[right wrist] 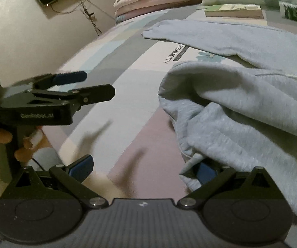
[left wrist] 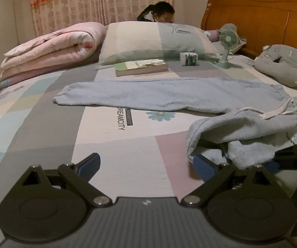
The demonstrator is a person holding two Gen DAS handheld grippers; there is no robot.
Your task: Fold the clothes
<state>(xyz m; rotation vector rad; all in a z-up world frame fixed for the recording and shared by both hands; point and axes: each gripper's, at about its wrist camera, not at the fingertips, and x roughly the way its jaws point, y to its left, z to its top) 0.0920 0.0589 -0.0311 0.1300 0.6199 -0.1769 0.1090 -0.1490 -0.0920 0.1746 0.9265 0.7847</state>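
Note:
Light blue sweatpants (left wrist: 158, 95) lie on the patchwork bedsheet (left wrist: 45, 124). One leg stretches flat toward the left. The other leg (left wrist: 251, 128) is bunched and lifted at the right, with the white drawstring (left wrist: 276, 111) on top. My left gripper (left wrist: 146, 165) is open wide over bare sheet, and the cloth's hem hangs just over its right pad (left wrist: 202, 166). My right gripper (right wrist: 144, 169) is also open, with the bunched leg (right wrist: 241, 113) draped over its right finger (right wrist: 206, 173). A hand holds the left gripper (right wrist: 99, 83), visible at the left of the right wrist view.
At the far side of the bed are a folded pink quilt (left wrist: 51, 51), a pillow (left wrist: 152, 41), a book (left wrist: 142, 68), a tissue pack (left wrist: 188, 59), a small fan (left wrist: 228, 41) and a grey plush cushion (left wrist: 282, 64). A person (left wrist: 162, 13) sits behind the pillow, beside the wooden headboard (left wrist: 262, 14).

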